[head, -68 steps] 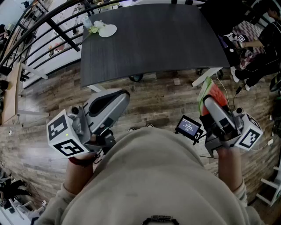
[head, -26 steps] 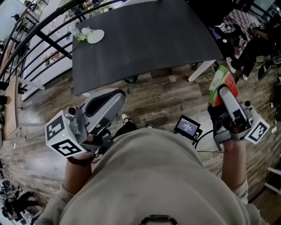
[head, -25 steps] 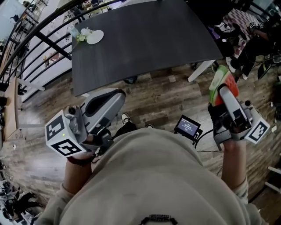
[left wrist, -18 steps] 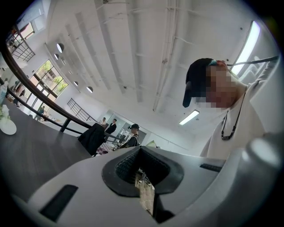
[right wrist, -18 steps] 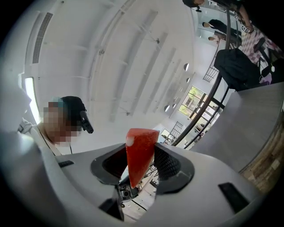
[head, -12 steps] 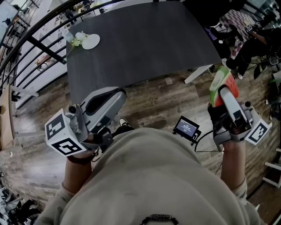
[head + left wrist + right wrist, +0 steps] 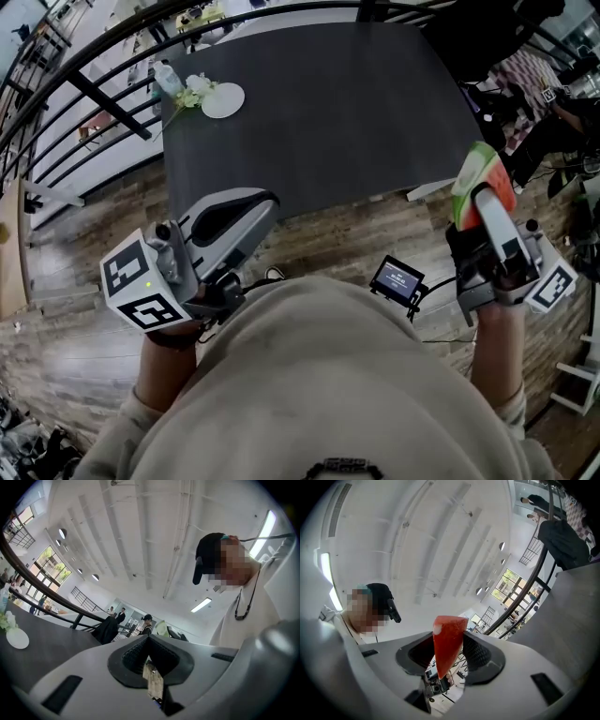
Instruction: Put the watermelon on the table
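In the right gripper view a red watermelon slice with a green rind stands upright between the pads of my right gripper, which is shut on it. In the head view the same slice sticks up from that gripper at the right, over the wooden floor just off the near right corner of the dark table. My left gripper hovers at the table's near left edge. Its pads meet with nothing between them in the left gripper view.
A white plate, a small bunch of flowers and a bottle sit at the table's far left corner. A black railing runs along the left. A small screen hangs at my chest. People sit at the right.
The table has drawn nearer in the head view, and both grippers have been carried forward up to its near edge. The slice stays in the right gripper; the left stays shut.
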`<state>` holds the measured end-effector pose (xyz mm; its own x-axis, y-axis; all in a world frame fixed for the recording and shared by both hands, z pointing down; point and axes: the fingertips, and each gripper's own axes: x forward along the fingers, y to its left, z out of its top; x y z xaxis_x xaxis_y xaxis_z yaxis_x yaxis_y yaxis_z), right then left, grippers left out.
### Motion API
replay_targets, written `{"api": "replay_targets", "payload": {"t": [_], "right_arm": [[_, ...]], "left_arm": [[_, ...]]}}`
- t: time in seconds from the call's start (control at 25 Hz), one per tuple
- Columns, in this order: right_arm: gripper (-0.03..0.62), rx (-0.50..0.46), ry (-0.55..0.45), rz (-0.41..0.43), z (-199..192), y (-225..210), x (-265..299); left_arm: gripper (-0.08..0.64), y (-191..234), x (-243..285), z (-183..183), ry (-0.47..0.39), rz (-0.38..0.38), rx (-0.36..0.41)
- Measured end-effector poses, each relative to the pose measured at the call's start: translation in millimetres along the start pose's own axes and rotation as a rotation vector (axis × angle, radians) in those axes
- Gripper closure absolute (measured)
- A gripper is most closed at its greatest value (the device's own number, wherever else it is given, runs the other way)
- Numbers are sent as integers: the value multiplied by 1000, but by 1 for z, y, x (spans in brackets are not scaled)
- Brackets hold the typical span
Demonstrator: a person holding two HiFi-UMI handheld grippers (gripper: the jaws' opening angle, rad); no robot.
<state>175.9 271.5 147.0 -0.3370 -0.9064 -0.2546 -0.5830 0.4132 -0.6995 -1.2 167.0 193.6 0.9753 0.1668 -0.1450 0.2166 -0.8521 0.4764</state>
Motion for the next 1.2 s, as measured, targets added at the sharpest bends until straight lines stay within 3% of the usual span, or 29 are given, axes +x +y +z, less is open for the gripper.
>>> {"api": "replay_targets", "payload": {"t": [0.24,0.48,0.68,0.96,1.2], "right_arm": [[410,14,38,4,-14,-18,76],[410,17,96,9,-39,-11,129],[410,31,160,26,-61,-8,166],[410,43,251,111,-75,-10,218],[410,50,279,176,-76,-11,246]], "left_arm": [[558,44,-30,11,65,-8,38],[558,52,-67,6,81,-54,26],[558,55,-94,5,54,-42,8],[558,53,-114,2,65,-30,11],[558,51,-113,16,65,-24,67]]}}
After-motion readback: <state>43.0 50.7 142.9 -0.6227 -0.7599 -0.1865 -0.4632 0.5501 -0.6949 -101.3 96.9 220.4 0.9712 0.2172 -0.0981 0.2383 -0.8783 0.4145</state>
